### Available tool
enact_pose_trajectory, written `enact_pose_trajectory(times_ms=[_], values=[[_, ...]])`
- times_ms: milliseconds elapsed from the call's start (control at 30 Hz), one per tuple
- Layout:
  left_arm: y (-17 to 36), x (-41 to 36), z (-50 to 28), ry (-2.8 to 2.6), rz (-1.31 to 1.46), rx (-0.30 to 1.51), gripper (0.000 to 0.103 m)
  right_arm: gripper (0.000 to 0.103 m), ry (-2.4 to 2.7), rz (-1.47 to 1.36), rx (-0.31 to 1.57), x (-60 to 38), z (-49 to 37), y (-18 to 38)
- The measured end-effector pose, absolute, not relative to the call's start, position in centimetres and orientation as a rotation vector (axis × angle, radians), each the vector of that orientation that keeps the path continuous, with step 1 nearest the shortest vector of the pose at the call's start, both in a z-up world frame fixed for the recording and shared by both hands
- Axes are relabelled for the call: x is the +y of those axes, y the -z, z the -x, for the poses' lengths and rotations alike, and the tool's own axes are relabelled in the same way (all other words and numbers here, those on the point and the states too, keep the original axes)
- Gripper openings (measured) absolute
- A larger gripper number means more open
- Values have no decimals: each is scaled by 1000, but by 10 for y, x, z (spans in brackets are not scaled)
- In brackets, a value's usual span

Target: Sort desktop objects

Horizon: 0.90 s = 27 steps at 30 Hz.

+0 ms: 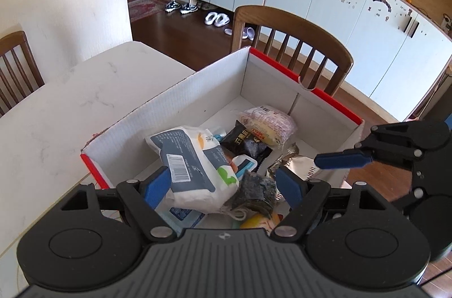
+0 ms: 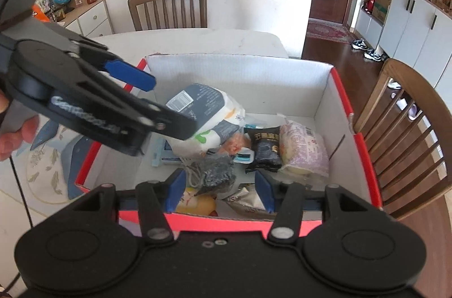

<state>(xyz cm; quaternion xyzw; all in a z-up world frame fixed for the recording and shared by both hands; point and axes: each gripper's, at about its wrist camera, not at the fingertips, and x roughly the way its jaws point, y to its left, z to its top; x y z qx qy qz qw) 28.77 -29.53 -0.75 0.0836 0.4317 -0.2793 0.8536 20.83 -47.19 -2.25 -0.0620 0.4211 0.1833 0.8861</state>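
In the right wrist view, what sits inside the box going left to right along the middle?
White and blue tissue pack → black snack packet → pink wrapped bun → the box's red-edged right wall.

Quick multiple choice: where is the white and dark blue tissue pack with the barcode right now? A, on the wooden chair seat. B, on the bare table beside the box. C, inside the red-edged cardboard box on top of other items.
C: the tissue pack lies inside the cardboard box, resting atop other packets.
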Motion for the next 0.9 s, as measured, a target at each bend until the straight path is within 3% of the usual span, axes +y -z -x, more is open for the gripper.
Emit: enact_pose_trajectory(times_ms=[300, 367, 900], values=[[-3, -278, -260, 579, -129, 877, 81, 56, -368, 111, 841, -484, -193, 10], [-5, -276, -253, 579, -130, 869, 81, 64, -361, 111, 831, -485, -190, 7], [-18, -259, -199, 546, -88, 798, 88, 78, -380, 92, 762, -496, -161, -4]])
